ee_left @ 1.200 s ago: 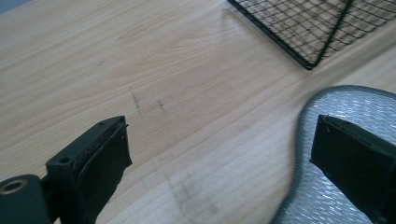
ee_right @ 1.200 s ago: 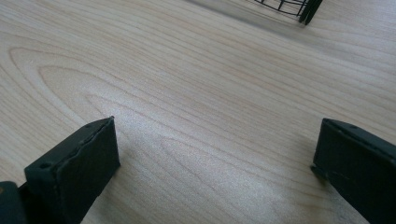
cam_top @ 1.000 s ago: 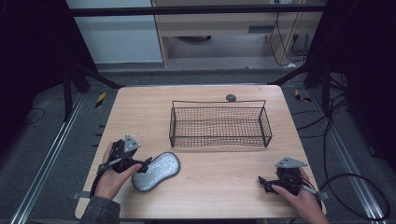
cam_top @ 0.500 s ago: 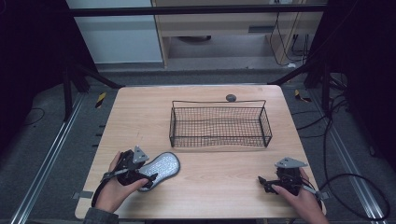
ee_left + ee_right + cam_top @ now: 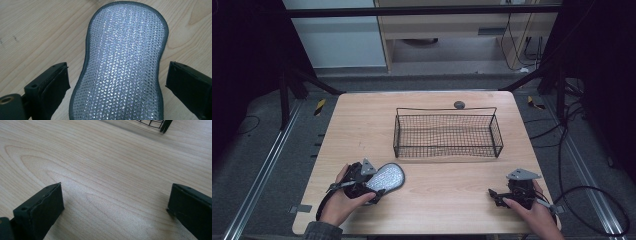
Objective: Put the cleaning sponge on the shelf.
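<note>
A silvery mesh scouring pad (image 5: 386, 178) with a grey rim lies flat on the wooden table (image 5: 362, 120), front left. My left gripper (image 5: 373, 192) is open and straddles the pad's near end. In the left gripper view the pad (image 5: 122, 65) runs up between the two jaws, a small gap on each side. My right gripper (image 5: 493, 196) rests open at the front right, held by a hand. Its jaws stand wide apart over bare wood (image 5: 110, 182). A black wire basket (image 5: 446, 133) stands mid-table with nothing in it.
A small dark round knob (image 5: 459, 105) sits behind the basket near the table's far edge. A corner of the basket (image 5: 163, 125) shows at the top of the right gripper view. Cables trail on the floor at the right.
My left gripper has slid forward and right along the table until its open jaws straddle the pad's near end. The pad and the right gripper have stayed put.
</note>
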A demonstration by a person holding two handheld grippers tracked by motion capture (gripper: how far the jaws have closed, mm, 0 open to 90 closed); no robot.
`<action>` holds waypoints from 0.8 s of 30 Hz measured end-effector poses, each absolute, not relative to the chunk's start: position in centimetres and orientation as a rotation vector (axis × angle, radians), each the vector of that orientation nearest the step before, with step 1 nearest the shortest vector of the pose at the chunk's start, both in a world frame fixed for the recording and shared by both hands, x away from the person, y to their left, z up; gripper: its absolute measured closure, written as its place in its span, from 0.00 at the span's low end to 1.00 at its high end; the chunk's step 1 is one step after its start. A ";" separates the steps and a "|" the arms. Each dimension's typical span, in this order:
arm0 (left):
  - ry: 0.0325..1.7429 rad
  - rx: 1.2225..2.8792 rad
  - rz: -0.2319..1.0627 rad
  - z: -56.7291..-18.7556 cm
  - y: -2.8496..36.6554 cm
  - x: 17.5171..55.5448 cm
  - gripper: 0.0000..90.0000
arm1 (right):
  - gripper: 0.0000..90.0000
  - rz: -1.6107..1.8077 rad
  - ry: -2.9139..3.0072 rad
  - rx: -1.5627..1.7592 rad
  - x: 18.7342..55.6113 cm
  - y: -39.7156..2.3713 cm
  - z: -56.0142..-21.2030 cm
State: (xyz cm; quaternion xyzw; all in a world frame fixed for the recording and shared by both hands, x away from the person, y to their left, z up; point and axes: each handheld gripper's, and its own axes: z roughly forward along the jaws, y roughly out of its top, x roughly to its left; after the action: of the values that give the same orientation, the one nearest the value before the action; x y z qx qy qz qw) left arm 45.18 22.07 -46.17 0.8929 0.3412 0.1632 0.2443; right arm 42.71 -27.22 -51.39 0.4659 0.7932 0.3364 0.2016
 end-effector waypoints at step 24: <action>0.880 2.535 0.313 -48.6 21.2 47.3 0.02 | 0.00 0.940 2.216 1.301 42.7 -27.2 -51.4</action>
State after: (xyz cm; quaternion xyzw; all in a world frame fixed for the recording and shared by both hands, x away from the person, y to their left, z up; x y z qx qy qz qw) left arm 47.32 21.18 -48.61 0.9158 0.3178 0.1129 0.2181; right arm 42.72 -27.23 -51.39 0.4658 0.7933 0.3364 0.2016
